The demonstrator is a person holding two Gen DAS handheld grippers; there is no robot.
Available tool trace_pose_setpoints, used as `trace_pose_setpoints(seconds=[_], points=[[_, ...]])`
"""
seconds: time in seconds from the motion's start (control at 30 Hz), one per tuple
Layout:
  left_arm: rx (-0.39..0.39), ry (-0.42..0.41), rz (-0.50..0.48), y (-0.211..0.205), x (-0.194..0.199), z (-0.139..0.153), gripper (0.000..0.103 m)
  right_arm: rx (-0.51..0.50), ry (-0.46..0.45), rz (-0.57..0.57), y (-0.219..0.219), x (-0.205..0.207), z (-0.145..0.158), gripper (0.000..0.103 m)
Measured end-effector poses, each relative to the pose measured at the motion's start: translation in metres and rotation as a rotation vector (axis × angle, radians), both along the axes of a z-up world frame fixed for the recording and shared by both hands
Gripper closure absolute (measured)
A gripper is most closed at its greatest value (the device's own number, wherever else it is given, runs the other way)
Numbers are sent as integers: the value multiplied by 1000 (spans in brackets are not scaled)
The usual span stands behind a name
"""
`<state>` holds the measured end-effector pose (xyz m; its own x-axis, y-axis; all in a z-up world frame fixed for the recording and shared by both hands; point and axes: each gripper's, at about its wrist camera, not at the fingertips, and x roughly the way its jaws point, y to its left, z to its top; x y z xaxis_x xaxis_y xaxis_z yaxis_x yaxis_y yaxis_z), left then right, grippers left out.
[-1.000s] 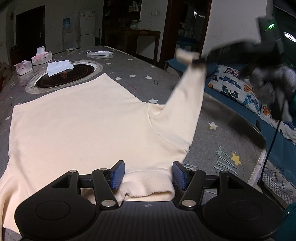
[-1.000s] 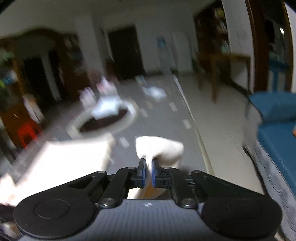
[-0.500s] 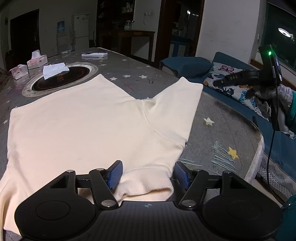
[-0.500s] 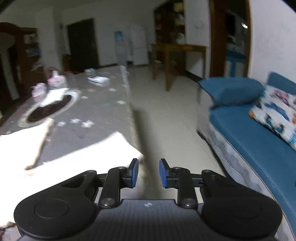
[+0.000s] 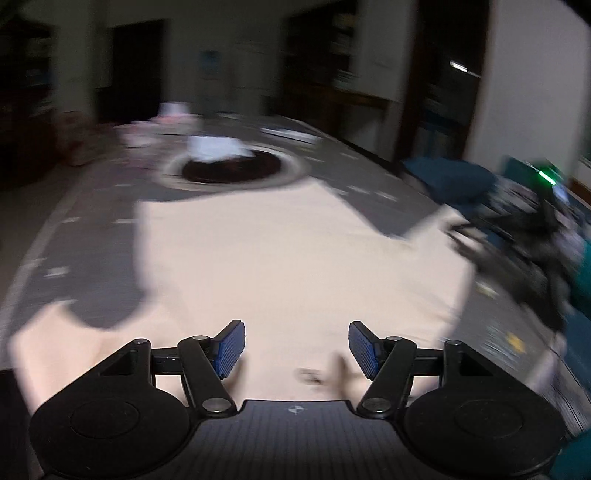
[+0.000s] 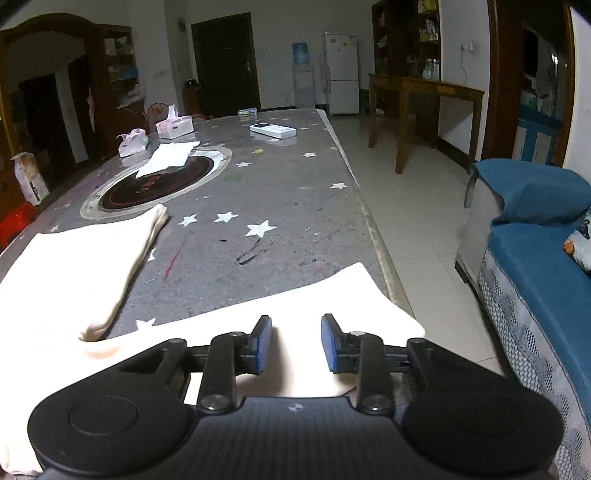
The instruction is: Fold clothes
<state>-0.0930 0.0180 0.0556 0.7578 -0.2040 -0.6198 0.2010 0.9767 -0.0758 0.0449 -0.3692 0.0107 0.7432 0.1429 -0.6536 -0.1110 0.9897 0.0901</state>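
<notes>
White walls enclose a dim room with a pale tiled floor. A dark door stands at the far end, with a water dispenser and a white fridge to its right. A wooden side table stands along the right wall, dark shelving behind it. A blue sofa sits at the right edge.

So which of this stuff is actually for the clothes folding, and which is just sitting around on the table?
For the folding:
- cream sweater, spread flat
- its sleeve
- left gripper and right gripper, both open

Just lying about:
- tissue boxes
- white cloth on the round hotplate
- white remote
</notes>
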Motion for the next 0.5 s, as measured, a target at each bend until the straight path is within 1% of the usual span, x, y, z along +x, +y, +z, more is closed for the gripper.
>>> trace_pose_setpoints(seconds=[0.03, 0.1, 0.13, 0.17, 0.27, 0.37, 0.43, 0.5], points=[[3, -9, 54, 12, 0, 3, 39, 0, 0, 5, 0, -1, 0, 69], [28, -9, 158, 34, 4, 4, 44, -2, -3, 5, 0, -3, -1, 68], [44, -6, 209, 44, 6, 4, 50, 0, -6, 3, -1, -5, -1, 68], [63, 0, 245, 52, 9, 2, 54, 2, -7, 0, -1, -4, -1, 68], [115, 33, 295, 65, 17, -8, 56, 7, -7, -7, -1, -4, -1, 67], [130, 66, 303, 69, 23, -20, 56, 7, -7, -7, 0, -3, -1, 67], [138, 78, 313, 69, 28, -25, 61, 9, -6, -8, 0, -2, -1, 67], [137, 82, 319, 73, 31, -29, 75, 8, -6, -9, 0, -2, -1, 66]])
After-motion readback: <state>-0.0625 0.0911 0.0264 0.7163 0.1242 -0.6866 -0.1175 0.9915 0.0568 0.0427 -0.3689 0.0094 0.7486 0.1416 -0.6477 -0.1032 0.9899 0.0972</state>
